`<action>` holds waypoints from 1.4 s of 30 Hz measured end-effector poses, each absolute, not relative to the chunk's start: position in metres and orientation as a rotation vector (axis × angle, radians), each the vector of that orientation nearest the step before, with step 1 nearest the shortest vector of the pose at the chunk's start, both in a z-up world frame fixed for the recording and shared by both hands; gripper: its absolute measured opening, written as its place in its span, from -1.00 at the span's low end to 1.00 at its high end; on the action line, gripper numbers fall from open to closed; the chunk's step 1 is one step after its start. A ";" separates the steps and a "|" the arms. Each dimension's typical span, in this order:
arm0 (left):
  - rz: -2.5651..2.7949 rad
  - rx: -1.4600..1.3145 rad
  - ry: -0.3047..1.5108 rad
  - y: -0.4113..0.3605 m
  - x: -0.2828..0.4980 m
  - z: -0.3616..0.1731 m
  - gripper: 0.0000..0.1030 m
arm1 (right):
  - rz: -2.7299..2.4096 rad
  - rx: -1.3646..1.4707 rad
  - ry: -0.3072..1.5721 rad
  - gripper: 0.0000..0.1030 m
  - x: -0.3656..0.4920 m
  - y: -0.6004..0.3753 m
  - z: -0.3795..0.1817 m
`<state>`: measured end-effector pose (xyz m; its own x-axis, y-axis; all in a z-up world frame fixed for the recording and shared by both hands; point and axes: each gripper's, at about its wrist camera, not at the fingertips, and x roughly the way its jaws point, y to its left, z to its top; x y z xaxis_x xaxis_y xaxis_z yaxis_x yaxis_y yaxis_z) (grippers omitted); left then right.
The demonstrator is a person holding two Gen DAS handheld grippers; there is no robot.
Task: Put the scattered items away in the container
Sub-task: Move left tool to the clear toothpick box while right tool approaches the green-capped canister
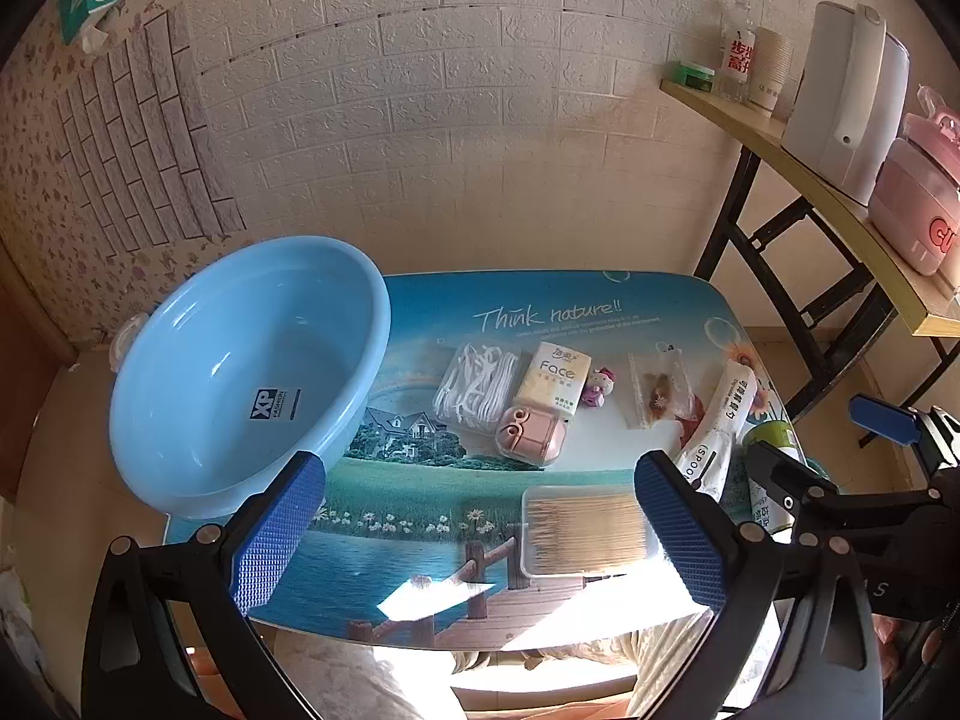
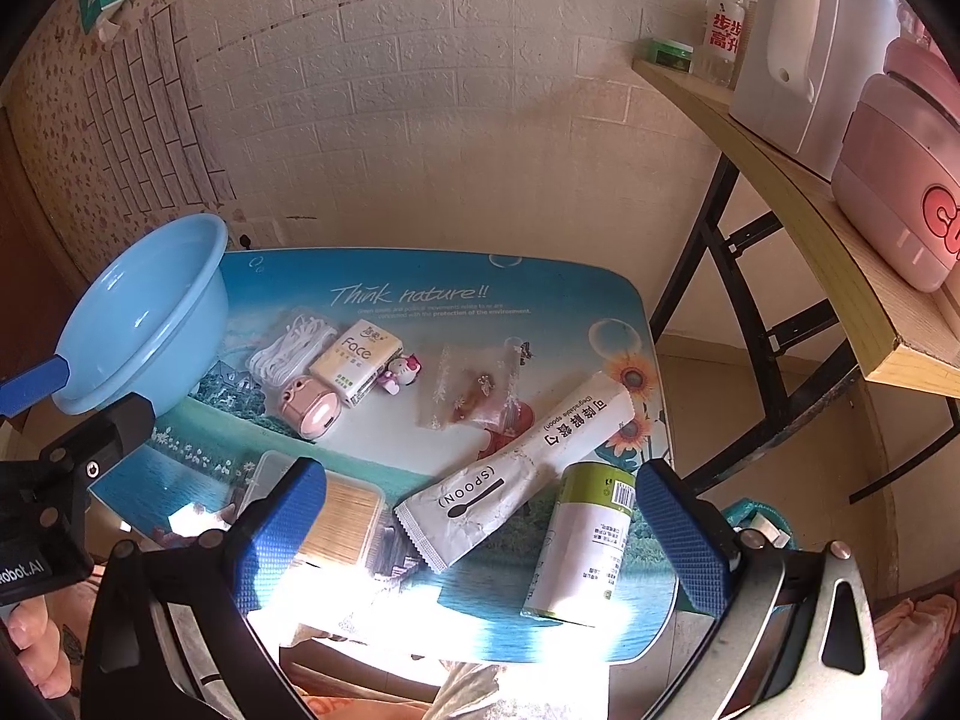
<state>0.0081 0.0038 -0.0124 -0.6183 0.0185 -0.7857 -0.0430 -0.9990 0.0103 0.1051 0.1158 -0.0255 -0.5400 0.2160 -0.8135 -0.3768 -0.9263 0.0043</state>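
Both grippers, left [image 1: 480, 534] and right [image 2: 483, 531], hang wide-jawed over the tabletop's [image 1: 600, 294] near edge; nothing has reached the basin [image 1: 240, 372] at its left edge.

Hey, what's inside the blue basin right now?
Nothing from the table is in the basin; only a label sticker shows on its inner wall. The left gripper finger covers a bit of the near rim, and both grippers are open and empty.
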 end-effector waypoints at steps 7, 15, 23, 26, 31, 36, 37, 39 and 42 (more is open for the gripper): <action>2.768 -1.375 0.052 0.011 0.007 -0.018 1.00 | 2.442 -1.296 0.284 1.00 0.109 0.126 -0.033; 2.776 -1.380 0.047 0.004 0.006 -0.018 1.00 | 2.453 -1.295 0.266 1.00 0.106 0.121 -0.030; 2.757 -1.407 0.043 0.000 0.009 -0.025 1.00 | 2.475 -1.324 0.235 1.00 0.102 0.106 -0.035; 2.729 -1.414 0.055 0.006 0.011 -0.032 1.00 | 2.453 -1.328 0.251 1.00 0.107 0.111 -0.040; 2.670 -1.453 0.071 0.020 0.014 -0.052 1.00 | 2.392 -1.334 0.313 1.00 0.120 0.131 -0.053; 2.621 -1.486 0.083 0.035 0.015 -0.072 1.00 | 2.330 -1.352 0.348 1.00 0.130 0.147 -0.069; 2.613 -1.490 0.091 0.037 0.015 -0.075 1.00 | 2.326 -1.359 0.358 1.00 0.131 0.149 -0.071; 2.600 -1.490 0.095 0.042 0.015 -0.080 1.00 | 2.322 -1.369 0.365 1.00 0.132 0.152 -0.076; 2.576 -1.492 0.104 0.049 0.015 -0.085 1.00 | 2.310 -1.376 0.355 1.00 0.131 0.155 -0.081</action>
